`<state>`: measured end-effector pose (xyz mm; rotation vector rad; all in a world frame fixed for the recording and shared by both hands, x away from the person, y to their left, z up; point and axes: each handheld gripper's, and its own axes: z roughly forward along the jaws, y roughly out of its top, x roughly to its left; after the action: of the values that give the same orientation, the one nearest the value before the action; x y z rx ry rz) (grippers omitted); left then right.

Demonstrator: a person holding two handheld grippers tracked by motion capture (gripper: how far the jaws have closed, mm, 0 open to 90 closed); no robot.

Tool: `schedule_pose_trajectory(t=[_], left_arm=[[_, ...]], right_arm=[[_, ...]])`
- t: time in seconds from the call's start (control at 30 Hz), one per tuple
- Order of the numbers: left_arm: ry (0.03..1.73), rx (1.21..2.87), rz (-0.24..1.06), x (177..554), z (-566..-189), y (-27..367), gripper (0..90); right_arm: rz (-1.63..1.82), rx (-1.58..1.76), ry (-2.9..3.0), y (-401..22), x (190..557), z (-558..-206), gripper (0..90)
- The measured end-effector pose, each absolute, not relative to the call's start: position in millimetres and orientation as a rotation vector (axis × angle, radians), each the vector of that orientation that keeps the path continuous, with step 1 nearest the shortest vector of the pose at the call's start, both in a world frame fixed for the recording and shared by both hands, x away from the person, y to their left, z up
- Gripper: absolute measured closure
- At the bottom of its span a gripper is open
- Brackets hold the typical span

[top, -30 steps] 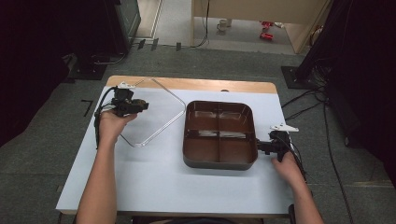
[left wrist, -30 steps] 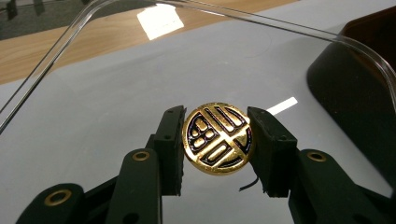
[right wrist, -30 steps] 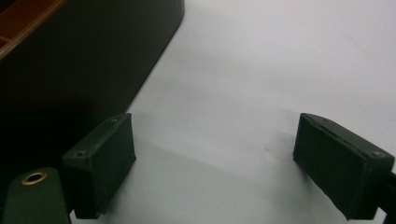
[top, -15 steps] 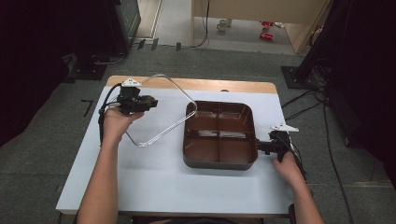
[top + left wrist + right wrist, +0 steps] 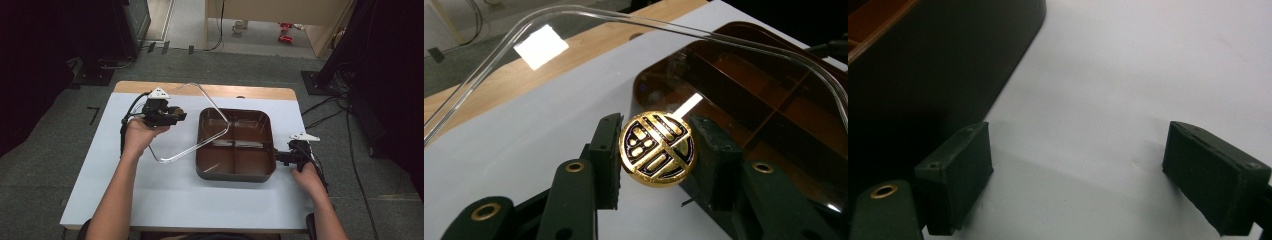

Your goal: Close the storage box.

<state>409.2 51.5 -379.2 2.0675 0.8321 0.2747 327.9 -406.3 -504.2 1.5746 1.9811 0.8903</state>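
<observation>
A clear lid [image 5: 194, 125] with a round gold knob [image 5: 657, 148] hangs tilted above the table, its right part over the left side of the brown divided tray [image 5: 235, 173]. My left gripper [image 5: 657, 156] is shut on the knob, which sits between the two pads. In the high view the left gripper [image 5: 177, 115] is left of the tray. My right gripper [image 5: 278, 156] rests low by the tray's right wall; its jaws stand open over bare table in the right gripper view [image 5: 1078, 170], with the tray's dark wall [image 5: 923, 65] at the left.
The white table top [image 5: 165, 195] has a wooden strip [image 5: 250, 92] along its far edge. Cables [image 5: 325, 117] run across the floor to the right, beside dark stands. The tray's compartments hold nothing.
My left gripper has carried the lid to the right, from beside the tray to partly over its left side. The right gripper has stayed put.
</observation>
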Motion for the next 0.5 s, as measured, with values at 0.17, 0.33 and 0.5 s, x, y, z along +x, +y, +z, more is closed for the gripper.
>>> schedule_pose_trajectory(t=[0.17,0.33,0.5], left_arm=[[0.789,2.09,0.255,407,-381,40,59.5],[0.74,2.104,0.259,405,-379,30,59.5],[0.69,2.131,0.237,405,-382,15,59.5]], right_arm=[[0.89,1.572,1.982,-406,328,-504,12.0],[0.891,1.574,1.981,-406,328,-504,12.0],[0.891,1.576,1.98,-406,328,-504,12.0]])
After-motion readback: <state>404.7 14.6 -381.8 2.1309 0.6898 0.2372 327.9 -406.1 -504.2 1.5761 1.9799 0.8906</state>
